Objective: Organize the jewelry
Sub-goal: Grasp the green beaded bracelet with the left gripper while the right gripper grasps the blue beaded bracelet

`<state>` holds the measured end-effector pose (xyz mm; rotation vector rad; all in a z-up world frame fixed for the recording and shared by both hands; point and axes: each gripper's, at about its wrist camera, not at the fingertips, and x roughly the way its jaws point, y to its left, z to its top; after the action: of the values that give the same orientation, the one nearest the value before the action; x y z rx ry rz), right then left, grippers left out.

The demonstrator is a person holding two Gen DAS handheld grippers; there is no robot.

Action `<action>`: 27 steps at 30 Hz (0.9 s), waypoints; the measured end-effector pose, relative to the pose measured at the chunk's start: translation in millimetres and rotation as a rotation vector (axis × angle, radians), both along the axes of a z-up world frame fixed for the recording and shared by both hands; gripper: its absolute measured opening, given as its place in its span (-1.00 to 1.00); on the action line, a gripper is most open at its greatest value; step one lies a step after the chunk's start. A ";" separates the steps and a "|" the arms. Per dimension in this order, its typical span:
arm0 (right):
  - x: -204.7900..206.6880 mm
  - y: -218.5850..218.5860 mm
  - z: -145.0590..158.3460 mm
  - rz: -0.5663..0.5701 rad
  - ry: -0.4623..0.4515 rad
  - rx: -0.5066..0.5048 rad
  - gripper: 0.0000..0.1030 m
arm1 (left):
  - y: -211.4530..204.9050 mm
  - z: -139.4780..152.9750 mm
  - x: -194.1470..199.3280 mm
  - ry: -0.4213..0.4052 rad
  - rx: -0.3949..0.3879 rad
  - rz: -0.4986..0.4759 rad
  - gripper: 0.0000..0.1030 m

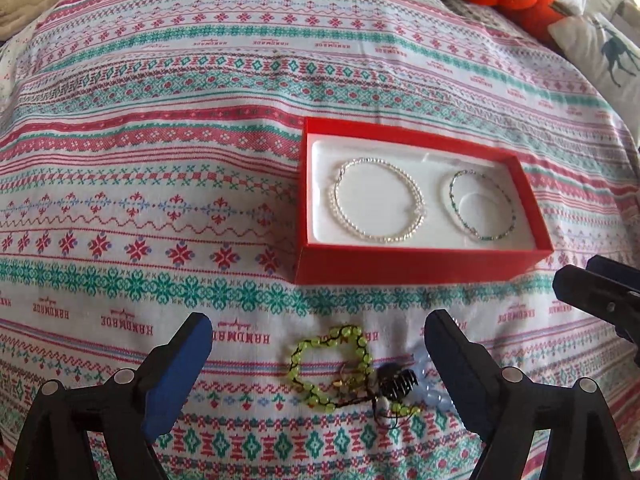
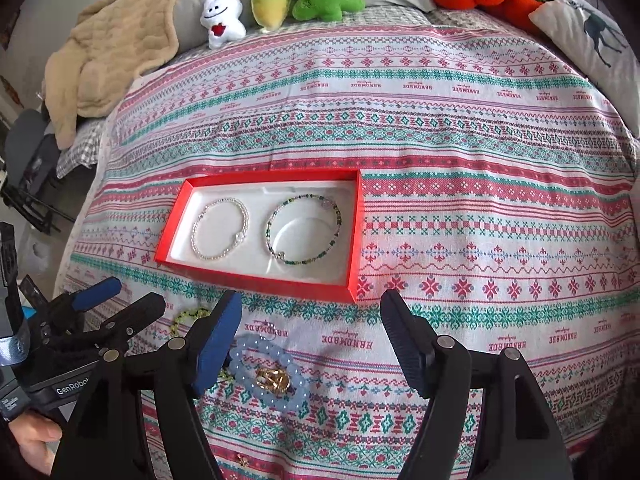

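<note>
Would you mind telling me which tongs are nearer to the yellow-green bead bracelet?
Left. The left tongs stand open directly around the yellow-green bead bracelet, not touching it. The right tongs are open off to its right, over the pale blue bracelet.

the right gripper's finger (image 1: 460, 356) hides part of the pale blue bracelet (image 1: 434, 394).

2 bracelets (image 1: 378, 202) flat in red box (image 1: 420, 266); green+blue ones (image 1: 332, 372) outside.
</note>
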<state>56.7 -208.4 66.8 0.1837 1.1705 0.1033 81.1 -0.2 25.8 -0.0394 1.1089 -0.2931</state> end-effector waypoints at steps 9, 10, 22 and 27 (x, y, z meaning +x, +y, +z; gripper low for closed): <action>-28.0 0.8 -9.7 0.013 0.036 -0.026 0.45 | 5.7 -14.4 -19.9 0.025 0.060 -0.054 0.74; -29.9 1.1 -11.5 0.016 0.042 -0.032 0.45 | 6.6 -16.6 -21.4 0.030 0.068 -0.057 0.74; -37.6 9.2 -33.9 0.056 0.121 -0.089 0.45 | 29.2 -41.6 -5.0 0.131 -0.040 0.032 0.32; -36.7 15.5 -40.1 0.075 0.141 -0.092 0.45 | 23.1 -49.4 -4.4 0.137 -0.027 0.031 0.02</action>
<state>20.0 -192.9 26.7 0.0669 1.3201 0.1036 76.7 23.0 -23.5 -0.1018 1.2387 -0.2805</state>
